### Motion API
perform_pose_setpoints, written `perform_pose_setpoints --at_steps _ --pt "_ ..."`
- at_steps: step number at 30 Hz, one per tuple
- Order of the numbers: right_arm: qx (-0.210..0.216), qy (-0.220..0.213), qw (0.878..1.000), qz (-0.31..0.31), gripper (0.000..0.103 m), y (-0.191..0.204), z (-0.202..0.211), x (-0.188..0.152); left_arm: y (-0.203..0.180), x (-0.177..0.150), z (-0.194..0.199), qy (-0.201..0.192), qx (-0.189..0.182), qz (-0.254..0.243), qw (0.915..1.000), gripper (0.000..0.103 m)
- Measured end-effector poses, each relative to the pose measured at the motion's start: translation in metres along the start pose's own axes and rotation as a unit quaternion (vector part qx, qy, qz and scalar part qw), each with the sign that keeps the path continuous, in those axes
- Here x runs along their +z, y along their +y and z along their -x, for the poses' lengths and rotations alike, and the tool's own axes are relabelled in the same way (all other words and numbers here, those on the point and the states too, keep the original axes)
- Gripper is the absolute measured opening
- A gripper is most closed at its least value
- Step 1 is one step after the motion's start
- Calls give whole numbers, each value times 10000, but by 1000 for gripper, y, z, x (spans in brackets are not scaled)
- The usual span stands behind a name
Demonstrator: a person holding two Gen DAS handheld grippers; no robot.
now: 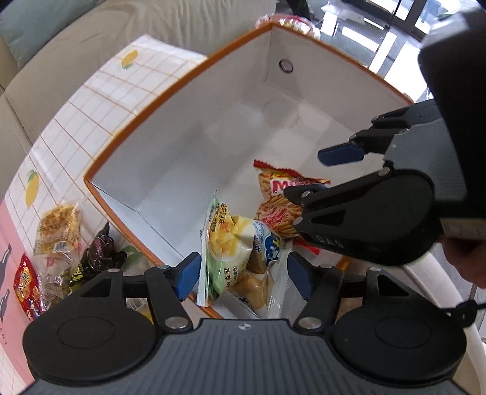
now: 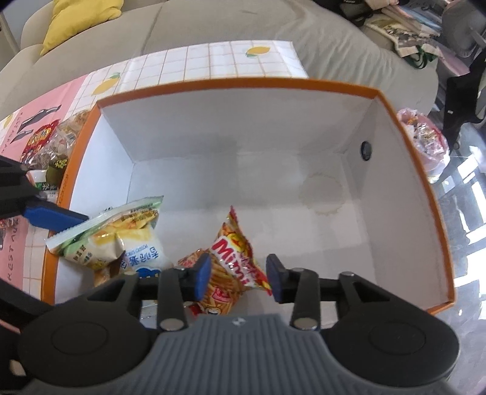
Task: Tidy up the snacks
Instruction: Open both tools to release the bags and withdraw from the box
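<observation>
Orange-rimmed box, white inside, stands on a tiled lemon-print cloth covering the surface. A sofa lies beyond it.

Left claw: points steeply down over the near corner of the box. Blue pads stand apart, with a green-and-yellow chip packet between them. No pad is seen pressing on it; the packet lies in the box corner, touching a white-and-blue packet at its 3 o'clock.

Right claw: also points down into the box. Pads apart, straddling a red stick-snack packet that lies on the box floor. The left pad sits just beside or against the packet; the right pad is clear of it. In the left wrist view the same packet shows at 1 o'clock of the chip packet, partly behind the right claw's linkage.

Outside the box, at 9 o'clock of the left claw, a heap of loose snacks lies on the cloth: a clear bag of yellow pieces, a dark wrapper, a red packet.

A bag of further snacks sits beyond the box's right wall, at 2 o'clock in the right wrist view.
</observation>
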State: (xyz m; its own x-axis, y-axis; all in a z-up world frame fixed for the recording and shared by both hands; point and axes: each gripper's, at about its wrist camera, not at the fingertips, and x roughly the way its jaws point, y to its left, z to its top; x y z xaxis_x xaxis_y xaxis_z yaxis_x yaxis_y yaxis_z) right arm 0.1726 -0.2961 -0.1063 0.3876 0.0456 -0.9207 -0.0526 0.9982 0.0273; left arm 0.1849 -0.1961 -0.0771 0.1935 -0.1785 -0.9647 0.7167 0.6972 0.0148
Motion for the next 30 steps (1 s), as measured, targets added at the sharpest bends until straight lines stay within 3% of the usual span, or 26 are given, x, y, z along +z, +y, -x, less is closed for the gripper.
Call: perform_pose_setpoints --at_steps 3,7,12,18,22,25,30 --pt "-147 -108 9998 -83 63 -2 12 2 -1 -3 15 -169 -30 -7 9999 76" --pt "-290 -354 9987 -210 70 -5 32 4 4 -13 39 -501 -121 164 9985 76" --pt "-255 -1072 9934 -308 84 0 67 -2 13 -37 72 -1054 -58 545 9929 76" --pt "-400 -1781 9825 -384 89 25 96 -12 37 -75 104 -1684 210 1152 9787 76" --pt "-327 -2012 9783 -378 89 51 107 -20 55 -103 117 -1992 534 1569 9659 76" --pt "-181 -2115 9765 -372 89 74 110 -25 66 -124 121 -2119 723 1806 9577 76" --pt "152 -2300 9730 -138 89 117 111 -38 90 -157 120 -2091 893 2092 9511 76"
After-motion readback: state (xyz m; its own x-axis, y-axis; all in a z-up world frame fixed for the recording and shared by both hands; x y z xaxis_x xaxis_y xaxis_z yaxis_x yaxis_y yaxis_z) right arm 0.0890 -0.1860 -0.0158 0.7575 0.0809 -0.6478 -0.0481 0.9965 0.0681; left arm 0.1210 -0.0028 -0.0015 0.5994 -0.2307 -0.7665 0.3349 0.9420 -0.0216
